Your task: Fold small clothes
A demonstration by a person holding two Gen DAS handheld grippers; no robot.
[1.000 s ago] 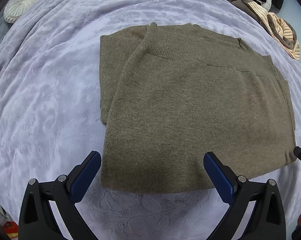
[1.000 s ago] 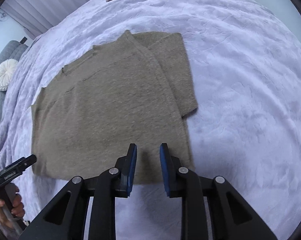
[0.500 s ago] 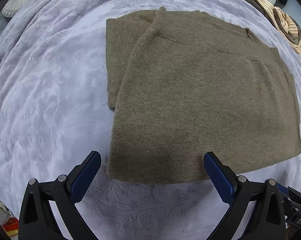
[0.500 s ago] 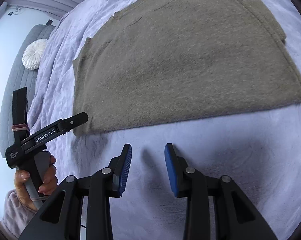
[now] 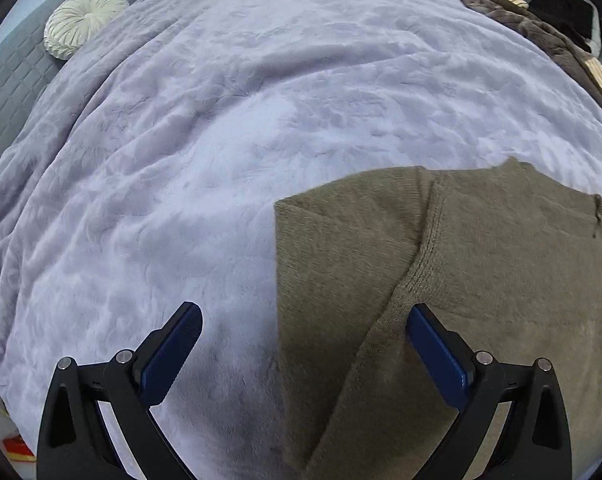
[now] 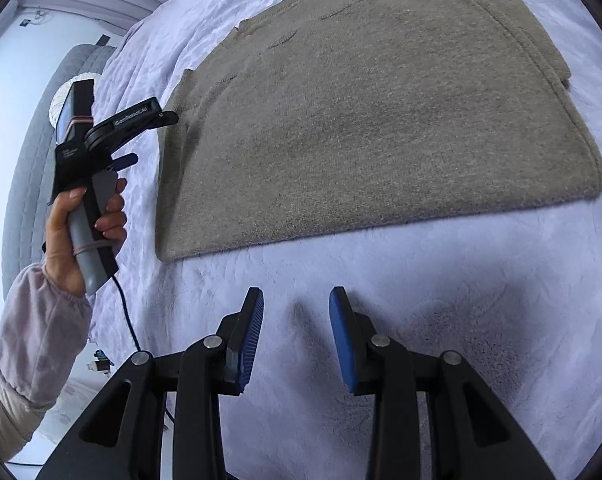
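Lavender bedspread (image 5: 229, 128) covers the whole bed, and the olive sweater (image 6: 381, 128) lies flat on it, already folded, just ahead of the right tongs (image 6: 296, 336) and partly between the fingers of the left tongs (image 5: 301, 344). It looks a soft, limp knit, light and not slippery; I'd pinch both layers at a corner or along the near edge. Both tongs are apart and hold nothing. The left hand (image 6: 81, 224) holds its tool raised beside the sweater's edge.
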